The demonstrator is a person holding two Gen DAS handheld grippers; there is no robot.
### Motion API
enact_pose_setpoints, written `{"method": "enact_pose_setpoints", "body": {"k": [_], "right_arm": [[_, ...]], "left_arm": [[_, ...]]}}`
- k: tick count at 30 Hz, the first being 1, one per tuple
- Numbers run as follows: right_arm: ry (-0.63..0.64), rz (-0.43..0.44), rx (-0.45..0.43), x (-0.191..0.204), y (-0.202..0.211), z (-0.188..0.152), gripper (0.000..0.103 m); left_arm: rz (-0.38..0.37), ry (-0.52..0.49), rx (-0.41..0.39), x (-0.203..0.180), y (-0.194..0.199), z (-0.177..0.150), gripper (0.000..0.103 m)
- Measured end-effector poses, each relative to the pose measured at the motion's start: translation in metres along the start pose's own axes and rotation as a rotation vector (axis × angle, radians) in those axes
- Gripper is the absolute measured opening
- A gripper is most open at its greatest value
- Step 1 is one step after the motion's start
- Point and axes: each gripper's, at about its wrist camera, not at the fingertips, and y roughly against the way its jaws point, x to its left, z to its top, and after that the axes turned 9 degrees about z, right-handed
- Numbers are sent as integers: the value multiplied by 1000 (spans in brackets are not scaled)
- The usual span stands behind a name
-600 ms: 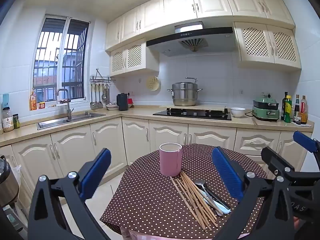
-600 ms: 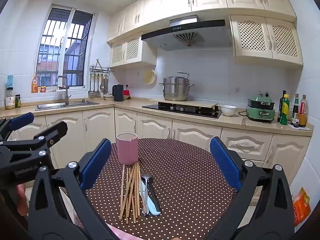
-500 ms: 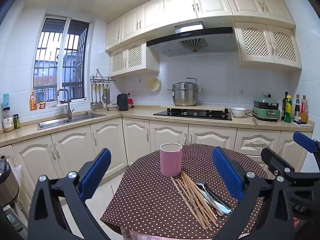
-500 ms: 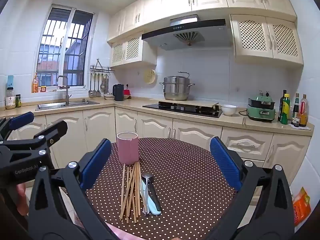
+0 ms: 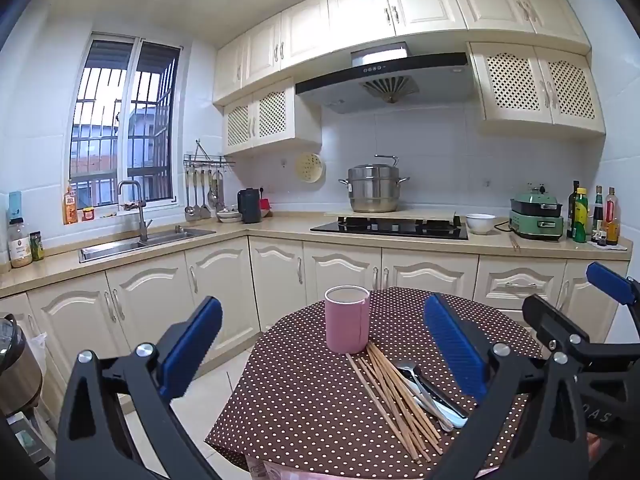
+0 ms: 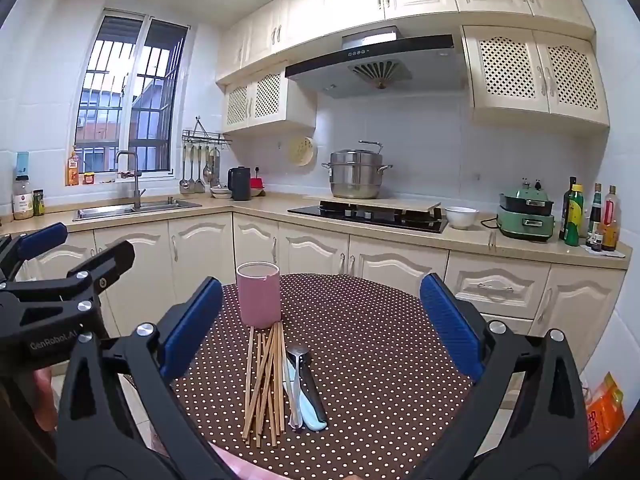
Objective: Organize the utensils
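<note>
Left tool (image 5: 322, 350) and right tool (image 6: 320, 322) both spread wide, holding nothing, hovering level above the near edge of the dotted table (image 6: 380, 340). Pink cup (image 6: 258, 294) upright toward the far left of the table. Chopsticks (image 6: 265, 384) in a loose bundle just near of the cup, spoons (image 6: 304, 388) lying just right of them
</note>
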Motion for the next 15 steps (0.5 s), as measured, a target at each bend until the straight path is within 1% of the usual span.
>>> {"method": "enact_pose_setpoints", "body": {"k": [15], "right_arm": [[-1, 0, 9, 1, -3, -4, 97]], "left_arm": [[-5, 7, 8, 2, -5, -2, 99]]}}
